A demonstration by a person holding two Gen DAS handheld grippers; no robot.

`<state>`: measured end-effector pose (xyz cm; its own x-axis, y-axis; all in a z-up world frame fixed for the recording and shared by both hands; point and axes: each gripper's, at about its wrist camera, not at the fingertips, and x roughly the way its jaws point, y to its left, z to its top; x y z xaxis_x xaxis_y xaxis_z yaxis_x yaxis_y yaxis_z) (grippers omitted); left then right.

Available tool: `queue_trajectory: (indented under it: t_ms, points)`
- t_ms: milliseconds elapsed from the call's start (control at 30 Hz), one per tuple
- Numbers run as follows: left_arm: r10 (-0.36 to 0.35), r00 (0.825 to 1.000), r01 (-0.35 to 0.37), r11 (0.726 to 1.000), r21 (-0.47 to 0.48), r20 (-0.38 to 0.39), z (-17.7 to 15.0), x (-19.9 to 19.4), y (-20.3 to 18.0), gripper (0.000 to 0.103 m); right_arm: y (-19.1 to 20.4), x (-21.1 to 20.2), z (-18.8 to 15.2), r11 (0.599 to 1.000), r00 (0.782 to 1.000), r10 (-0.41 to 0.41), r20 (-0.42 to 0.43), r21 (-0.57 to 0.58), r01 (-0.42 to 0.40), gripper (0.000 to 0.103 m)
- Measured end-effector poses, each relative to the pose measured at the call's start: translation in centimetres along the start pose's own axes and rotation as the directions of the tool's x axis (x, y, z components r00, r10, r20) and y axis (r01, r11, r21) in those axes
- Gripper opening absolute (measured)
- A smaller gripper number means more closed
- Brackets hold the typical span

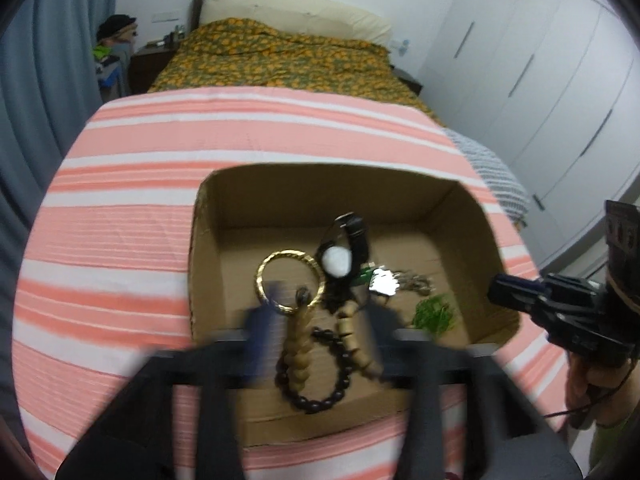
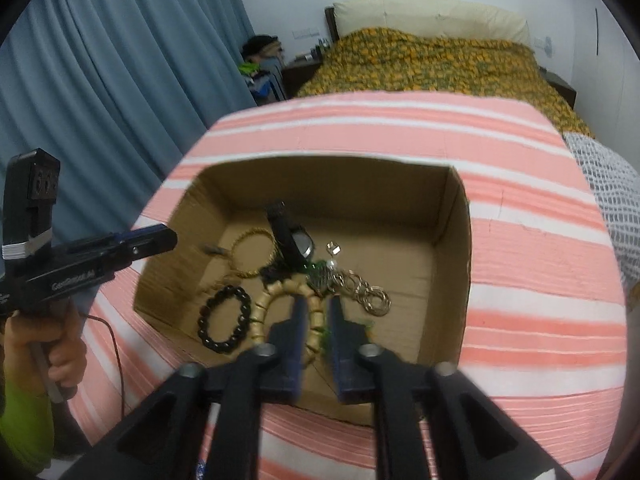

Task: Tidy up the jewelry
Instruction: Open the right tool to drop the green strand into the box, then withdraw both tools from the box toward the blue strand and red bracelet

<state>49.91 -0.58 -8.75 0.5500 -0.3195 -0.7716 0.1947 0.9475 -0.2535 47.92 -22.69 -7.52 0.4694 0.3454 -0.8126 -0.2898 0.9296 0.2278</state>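
carefully now: right gripper [image 2: 314, 320] over the cardboard box [image 2: 452, 240], jaws apart astride the tan bead bracelet [image 2: 280, 296]. best closed on one strand only, clear of the black bead bracelet [image 2: 224, 318]. left gripper [image 1: 316, 328] blurred, jaws apart.

A bed with an orange-flowered quilt [image 1: 280, 60] stood between blue pleated curtains [image 2: 120, 80] and white panelled wardrobe doors [image 1: 540, 80].

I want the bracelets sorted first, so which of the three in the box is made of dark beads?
The black bead bracelet, a closed loop at the box's near left. The tan bead bracelet beside it is pale; the gold bangle is a plain ring.
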Motion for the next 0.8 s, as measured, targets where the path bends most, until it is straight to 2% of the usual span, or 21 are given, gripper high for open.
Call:
queue_trajectory:
  t_ms: [33,67,267,400,567,800]
  points:
    - [0.018,1.000,-0.018,1.000,0.000,0.010,-0.1,-0.1,0.0,0.083,-0.3,0.0,-0.2,1.000,1.000,-0.007,0.004,0.011,0.006,0.052]
    - [0.035,0.999,-0.035,0.999,0.005,0.016,-0.2,-0.1,0.0,0.083,-0.4,-0.2,-0.3,1.000,1.000,-0.012,0.020,0.014,0.012,0.054]
    - [0.051,0.998,-0.051,0.999,0.019,0.024,-1.8,-1.3,-0.1,0.086,-0.5,-2.3,-1.6,0.999,0.996,-0.033,0.086,0.015,0.032,0.054]
    - [0.067,0.997,-0.069,0.996,0.055,0.043,-3.7,-3.0,-1.1,0.090,0.3,-3.3,-3.0,0.999,0.994,-0.044,0.100,-0.015,0.046,0.054]
    - [0.077,0.996,-0.080,0.993,0.083,0.048,-6.6,-5.1,-1.6,0.092,1.1,-5.2,-7.0,0.996,0.992,-0.069,0.101,-0.043,0.074,0.054]
    - [0.110,0.992,-0.114,0.991,0.073,0.060,-12.0,-8.4,-1.1,0.094,1.3,-8.0,-13.8,0.990,0.987,-0.133,0.092,-0.040,0.137,0.054]
